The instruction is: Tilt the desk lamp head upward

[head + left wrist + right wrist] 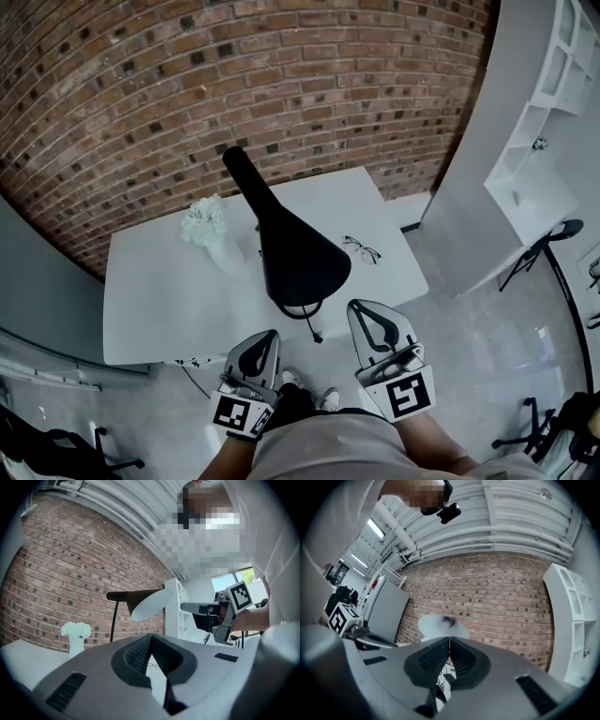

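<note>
A white vase of white flowers (223, 251) is standing on the white rectangular table (150, 300), well apart from thin-framed eyeglasses (362, 249) lying near its right edge. A red brick wall (187, 94) is rising behind.

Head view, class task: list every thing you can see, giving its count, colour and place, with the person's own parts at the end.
desk lamp: one, black, on the table, head above the near edge
table: one, white, in front of the brick wall
vase of flowers: one, white, on the table left of the lamp
eyeglasses: one pair, thin dark frame, on the table right of the lamp
brick wall: one, red-brown, behind the table
shelf unit: one, white, far right
chair: one, black, on the floor at right
left gripper: one, grey, jaws together, empty, below the lamp head
right gripper: one, grey, jaws together, empty, beside the lamp head
</note>
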A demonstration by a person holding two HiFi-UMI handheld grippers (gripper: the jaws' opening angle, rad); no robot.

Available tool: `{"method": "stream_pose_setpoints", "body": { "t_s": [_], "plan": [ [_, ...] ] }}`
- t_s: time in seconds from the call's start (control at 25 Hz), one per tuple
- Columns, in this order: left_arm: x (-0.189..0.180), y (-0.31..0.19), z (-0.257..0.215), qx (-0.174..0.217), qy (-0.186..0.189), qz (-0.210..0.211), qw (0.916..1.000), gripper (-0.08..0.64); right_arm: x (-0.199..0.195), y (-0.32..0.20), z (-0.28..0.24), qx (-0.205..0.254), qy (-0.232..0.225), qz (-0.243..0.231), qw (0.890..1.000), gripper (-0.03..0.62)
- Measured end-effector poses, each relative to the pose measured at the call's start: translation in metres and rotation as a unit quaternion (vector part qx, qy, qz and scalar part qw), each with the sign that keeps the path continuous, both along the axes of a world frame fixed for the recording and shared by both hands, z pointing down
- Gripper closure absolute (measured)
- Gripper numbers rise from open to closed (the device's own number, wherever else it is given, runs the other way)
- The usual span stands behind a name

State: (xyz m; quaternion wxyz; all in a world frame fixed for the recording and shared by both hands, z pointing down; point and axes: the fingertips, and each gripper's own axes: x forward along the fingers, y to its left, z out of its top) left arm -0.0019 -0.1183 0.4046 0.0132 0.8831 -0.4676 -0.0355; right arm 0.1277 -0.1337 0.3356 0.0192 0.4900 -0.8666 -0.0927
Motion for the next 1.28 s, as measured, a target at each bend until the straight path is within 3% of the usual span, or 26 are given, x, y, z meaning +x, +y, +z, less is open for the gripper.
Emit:
{"method": "stream_pose_setpoints", "body": {
  "t_s": [0.16,0.52,1.28],
  "plan": [
    [-0.006,-0.001,-0.005,0.007,-0.010,-0.010,0.9999,0.555,0.009,-0.002,0.013,-0.017,-0.003,0.011,1.000,0.577],
    [-0.015,0.001,-0.010,0.011,-0.019,-0.023,0.9995,0.557,-0.005,-0.004,0.013,-0.019,-0.015,-0.011,1.000,0.577],
    [-0.016,0.000,-0.002,0.001,-0.010,-0.041,0.9991,0.557,-0.005,-0.006,0.022,-0.031,-0.007,-0.021,0.999,0.577]
  ]
}}
